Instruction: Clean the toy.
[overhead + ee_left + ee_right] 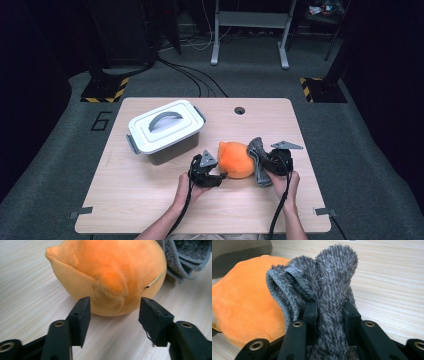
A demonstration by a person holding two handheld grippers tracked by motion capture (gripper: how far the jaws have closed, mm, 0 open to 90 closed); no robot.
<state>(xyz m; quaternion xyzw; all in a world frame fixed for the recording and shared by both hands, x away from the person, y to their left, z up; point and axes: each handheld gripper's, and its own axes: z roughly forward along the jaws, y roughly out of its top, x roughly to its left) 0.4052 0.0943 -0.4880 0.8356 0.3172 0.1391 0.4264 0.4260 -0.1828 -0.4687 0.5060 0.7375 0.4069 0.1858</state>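
An orange plush toy (236,159) lies on the wooden table (150,195), between the two hand-held grippers. A grey fuzzy cloth (258,157) leans against its right side. My left gripper (216,176) is open just left of the plush (110,275), its jaws spread on either side of the toy's near end without touching it. My right gripper (272,165) is shut on a fold of the grey cloth (329,297), which stands up between its jaws, with the orange plush (244,310) right beside it.
A white lidded box (165,131) with a grey handle stands on the table's left half, behind the left gripper. A cable hole (239,110) is near the far edge. Bare tabletop lies in front and at the right.
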